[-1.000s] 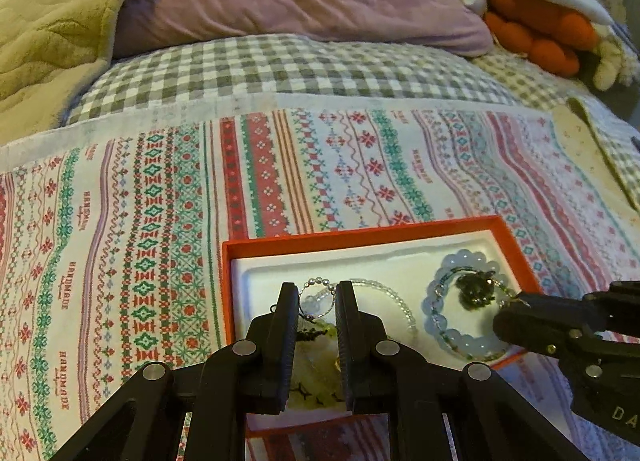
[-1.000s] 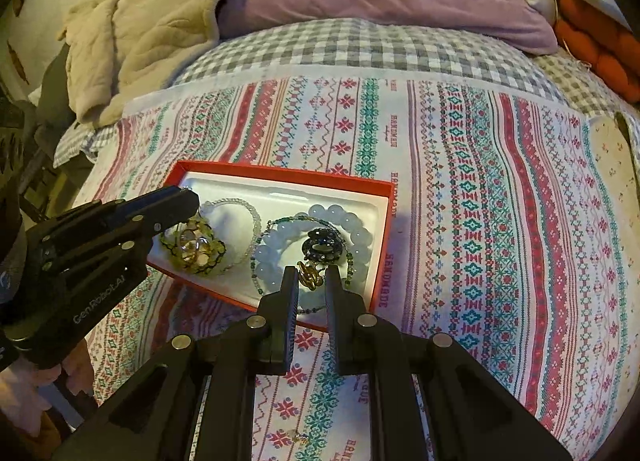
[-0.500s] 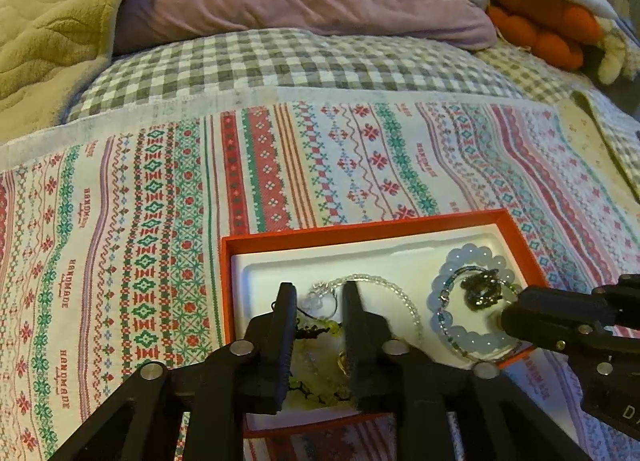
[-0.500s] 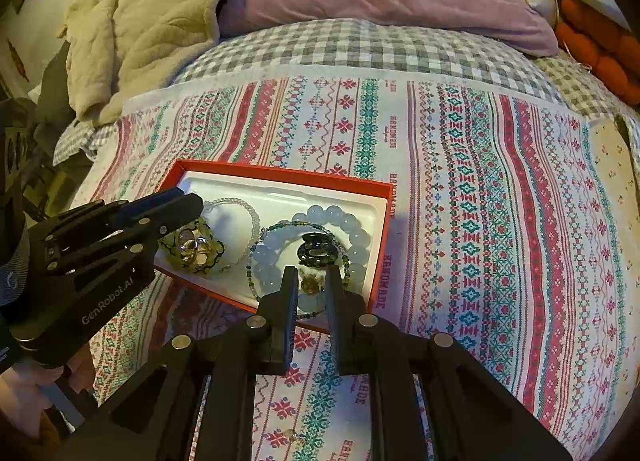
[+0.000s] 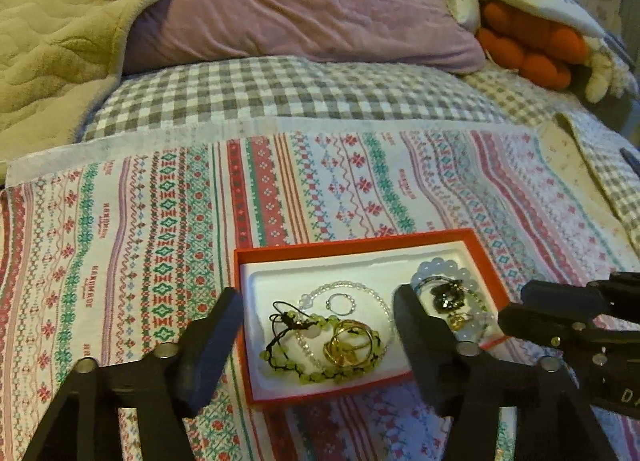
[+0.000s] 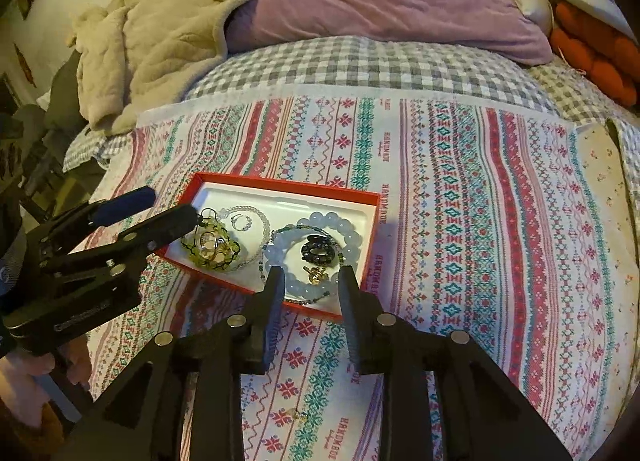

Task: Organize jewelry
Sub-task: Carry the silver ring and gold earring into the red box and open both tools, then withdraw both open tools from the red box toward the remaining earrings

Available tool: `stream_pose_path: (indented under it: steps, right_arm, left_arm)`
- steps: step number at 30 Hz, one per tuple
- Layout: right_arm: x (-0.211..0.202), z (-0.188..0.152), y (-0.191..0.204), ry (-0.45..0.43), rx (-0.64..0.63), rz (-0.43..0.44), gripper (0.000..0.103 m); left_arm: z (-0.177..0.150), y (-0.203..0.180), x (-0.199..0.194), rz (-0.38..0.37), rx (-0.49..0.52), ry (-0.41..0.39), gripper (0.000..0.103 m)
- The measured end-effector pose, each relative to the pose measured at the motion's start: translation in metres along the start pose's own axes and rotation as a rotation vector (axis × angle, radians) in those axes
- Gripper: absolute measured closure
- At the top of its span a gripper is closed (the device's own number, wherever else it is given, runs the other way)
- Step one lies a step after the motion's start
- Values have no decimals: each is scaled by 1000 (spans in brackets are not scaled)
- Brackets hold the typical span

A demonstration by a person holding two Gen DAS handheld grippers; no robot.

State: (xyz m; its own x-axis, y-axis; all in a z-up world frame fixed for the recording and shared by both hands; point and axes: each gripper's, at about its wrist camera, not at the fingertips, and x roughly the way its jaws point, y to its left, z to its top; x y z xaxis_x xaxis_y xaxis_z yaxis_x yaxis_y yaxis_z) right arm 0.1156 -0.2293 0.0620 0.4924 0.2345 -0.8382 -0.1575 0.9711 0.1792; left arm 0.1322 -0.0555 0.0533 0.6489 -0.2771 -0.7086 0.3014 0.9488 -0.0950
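Note:
A red box (image 5: 352, 243) with a white lining lies on the patterned cloth, also seen as the red box (image 6: 288, 186) from the right wrist. Inside lie a green bead bracelet (image 5: 304, 375), gold rings (image 5: 350, 345), a small silver ring (image 5: 340, 303), a pale blue bead bracelet (image 6: 348, 233), a black ornament (image 6: 318, 251) and a gold piece (image 6: 316, 275). My left gripper (image 5: 320, 309) hovers over the box's left half, jaws opening, nothing between the pads. My right gripper (image 6: 311, 275) hangs above the gold piece, jaws opening, touching nothing.
A grey checked blanket (image 5: 280, 93), a purple pillow (image 5: 304, 9), a beige quilt (image 5: 48, 41) and an orange plush (image 5: 532, 45) lie beyond the cloth. A tiny gold item (image 6: 298, 415) rests on the cloth near the right gripper's base. A hand (image 6: 28, 373) holds the left gripper.
Both grippers spread their jaws and lifted slightly. The small silver ring left the left fingers and the gold piece left the right fingers; both now lie in the box.

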Motion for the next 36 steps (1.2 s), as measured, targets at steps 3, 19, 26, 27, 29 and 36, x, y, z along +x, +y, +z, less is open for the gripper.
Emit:
stream_pose_path:
  steps: [3, 19, 26, 27, 29, 36]
  right_arm:
    - [-8, -1, -3, -11, 9, -4, 58]
    - [-38, -26, -7, -26, -38, -100, 19]
    - [-46, -43, -2, -11, -93, -131, 16]
    - [-47, -46, -1, -10, -103, -135, 15]
    - [-49, -50, -1, -10, -114, -138, 15]
    - [-43, -68, -4, 35, -132, -159, 14]
  left_arm:
    - [-2, 1, -7, 1, 2, 0, 22]
    - [-38, 18, -38, 30, -19, 72, 1]
    - [-57, 28, -47, 36, -16, 106, 1]
    - [-60, 30, -47, 34, -19, 115, 1]
    - [-66, 36, -49, 32, -30, 129, 1]
    - [-86, 40, -54, 35, -15, 149, 1]
